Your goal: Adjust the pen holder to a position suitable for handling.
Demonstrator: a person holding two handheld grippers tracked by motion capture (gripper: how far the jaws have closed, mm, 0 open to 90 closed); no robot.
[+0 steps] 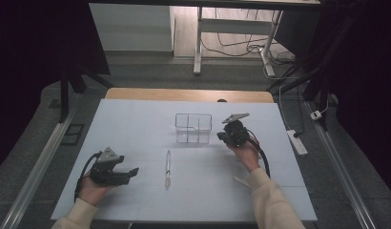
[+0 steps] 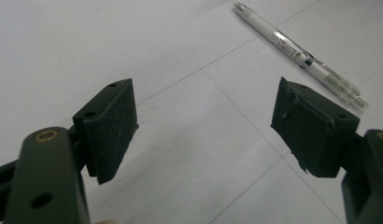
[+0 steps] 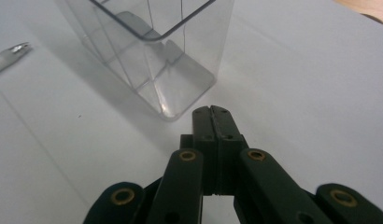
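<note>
My left gripper [image 2: 203, 126]: jaws spread wide, nothing between them, white sheet [image 2: 87, 46] under the gap. Pads [image 2: 112, 126] black, the one at the view's right frayed along its edges. Pen [image 2: 299, 55] lies just beyond that jaw, slantwise, tip pointing away; apart from the gripper.

My right gripper [image 3: 211, 112]: jaws pressed together, nothing in them. Tips hover just short of the near bottom corner of the clear box [image 3: 152, 56]; contact, I cannot tell. Pen tip shows at the far left edge of this view.

High view: left gripper [image 1: 131, 171] low on the sheet [image 1: 136, 119], left of the pen [image 1: 168, 169], pointing toward it. Pen lies lengthwise between my two hands, near side of the box [image 1: 193, 128]. Box is divided into compartments, sits mid-sheet. Right gripper [image 1: 221, 137] is just beside the box's right wall, held up in my right hand [image 1: 247, 153]. Left hand [image 1: 91, 191] rests near the sheet's front edge.
</note>
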